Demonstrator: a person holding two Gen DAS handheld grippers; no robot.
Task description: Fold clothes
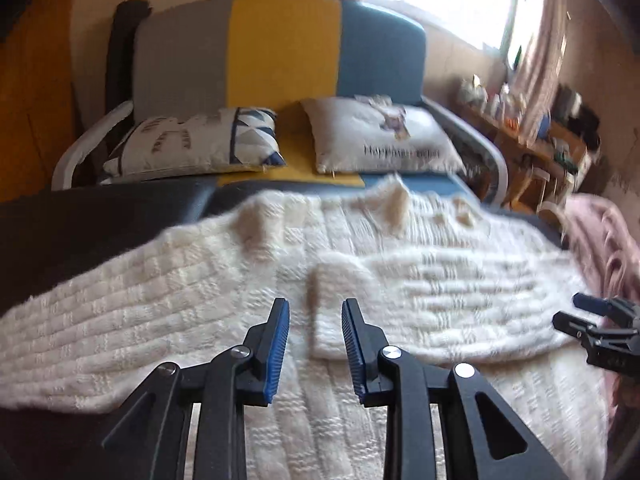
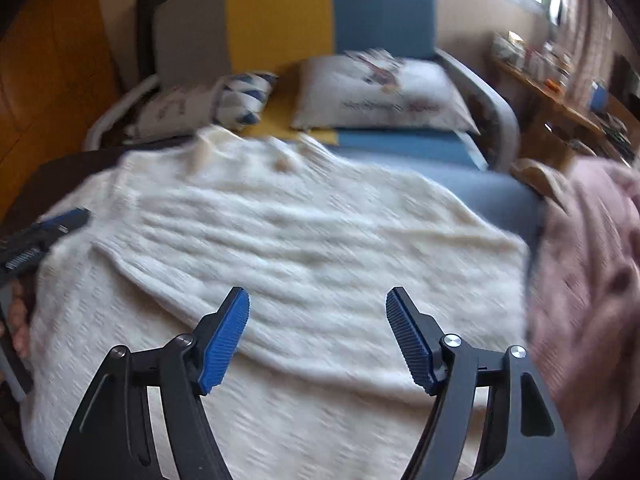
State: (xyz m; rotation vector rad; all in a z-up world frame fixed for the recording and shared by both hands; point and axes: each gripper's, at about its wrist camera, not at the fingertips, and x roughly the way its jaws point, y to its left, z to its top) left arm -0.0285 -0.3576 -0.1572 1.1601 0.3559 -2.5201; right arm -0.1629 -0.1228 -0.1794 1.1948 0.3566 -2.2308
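A cream cable-knit sweater (image 1: pixel 224 280) lies spread on a dark surface, with one sleeve folded across its body (image 1: pixel 420 308); it fills the right wrist view too (image 2: pixel 304 216). My left gripper (image 1: pixel 316 320) is open and empty, hovering just above the sleeve's cuff end. My right gripper (image 2: pixel 318 312) is open wide and empty, above the folded sleeve. The right gripper also shows at the right edge of the left wrist view (image 1: pixel 580 316), and the left gripper shows at the left edge of the right wrist view (image 2: pixel 48 232).
A pink knit garment (image 2: pixel 592 248) lies to the right of the sweater. Behind stands a grey, yellow and blue sofa (image 1: pixel 280 52) with two cushions (image 1: pixel 380 136). A cluttered wooden shelf (image 1: pixel 540 136) stands at the far right under a window.
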